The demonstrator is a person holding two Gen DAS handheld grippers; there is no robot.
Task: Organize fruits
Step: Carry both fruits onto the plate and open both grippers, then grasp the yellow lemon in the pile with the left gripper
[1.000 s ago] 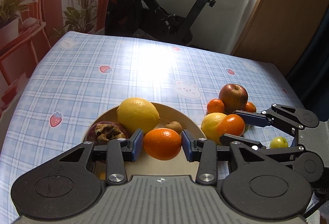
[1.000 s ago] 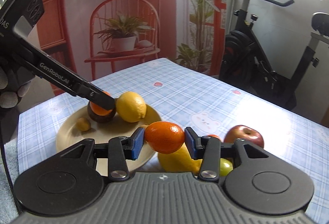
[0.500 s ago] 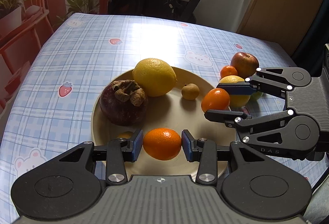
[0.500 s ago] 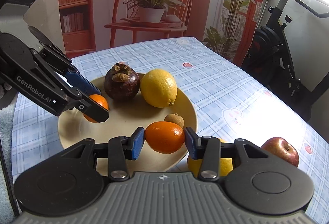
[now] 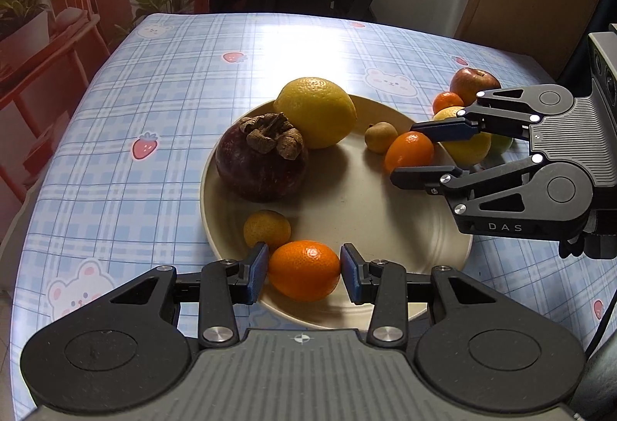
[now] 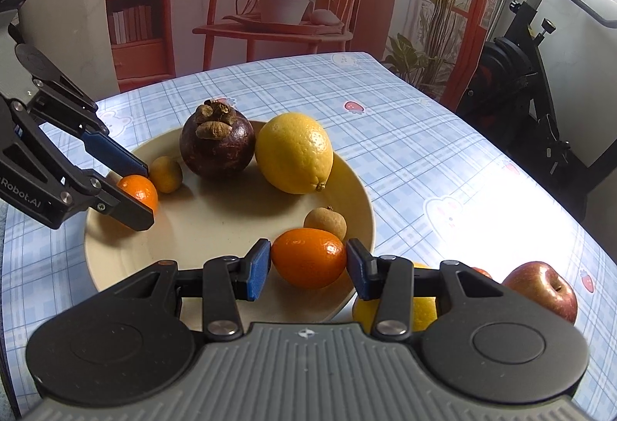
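Left gripper [image 5: 303, 272] clamping a mandarin [image 5: 304, 269] over plate [image 5: 385, 212], right gripper [image 6: 307, 269] clamping another mandarin [image 6: 308, 258] (possibly resting on rim)

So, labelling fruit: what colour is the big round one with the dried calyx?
Dark purple-brown mangosteen; right wrist view.

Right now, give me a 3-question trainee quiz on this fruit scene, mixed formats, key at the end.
1. True or false: the left gripper and the right gripper each hold a mandarin over the plate.
2. Multiple choice: which fruit lies on the tablecloth, off the plate? A) mangosteen B) red apple C) the large lemon beside the mangosteen
3. Fill in: the small tan fruit just beyond the right gripper's mandarin lies on the ____.

Key: 1 true; 2 B; 3 plate.
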